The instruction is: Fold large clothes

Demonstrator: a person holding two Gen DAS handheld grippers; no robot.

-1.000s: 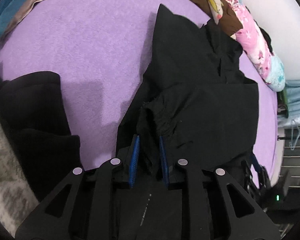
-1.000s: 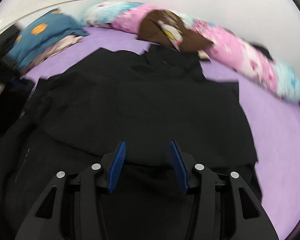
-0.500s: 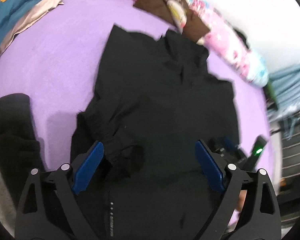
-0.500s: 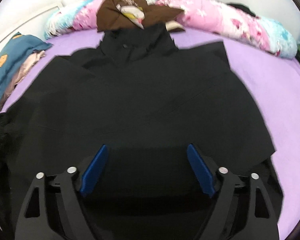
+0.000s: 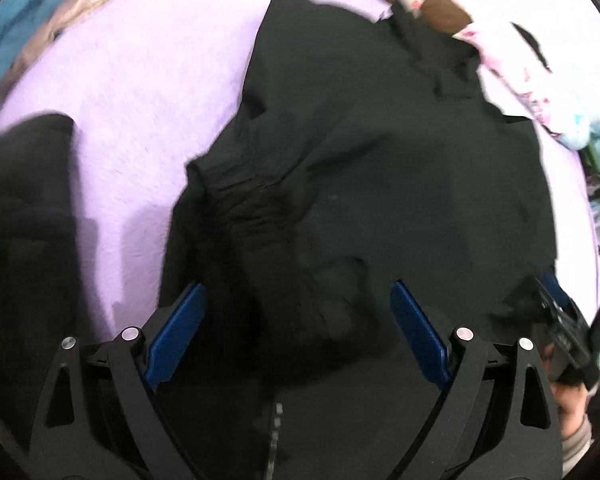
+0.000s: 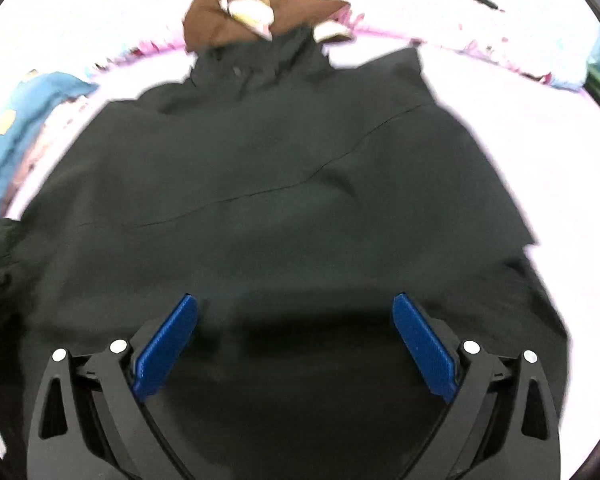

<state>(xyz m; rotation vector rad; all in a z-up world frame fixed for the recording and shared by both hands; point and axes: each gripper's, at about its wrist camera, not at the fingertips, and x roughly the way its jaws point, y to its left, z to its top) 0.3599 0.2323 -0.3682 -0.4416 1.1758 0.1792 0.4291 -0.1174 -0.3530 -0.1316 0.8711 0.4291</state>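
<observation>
Both left gripper [image 5: 296, 332] and right gripper [image 6: 296, 344] wide open, empty, above jacket [image 6: 280, 200] on bed [image 5: 148, 80]; pinch near hem corners squarely, fold toward collar

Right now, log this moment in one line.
left gripper open | right gripper open | black jacket spread on purple bed

Bedroom: purple bedsheet [image 5: 148, 80], floral pillow [image 5: 540, 92]

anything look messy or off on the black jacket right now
Yes: on the black jacket, the folded-in sleeve cuff lies bunched and wrinkled instead of flat, just ahead of the open left tongs. The rest lies fairly smooth.
</observation>
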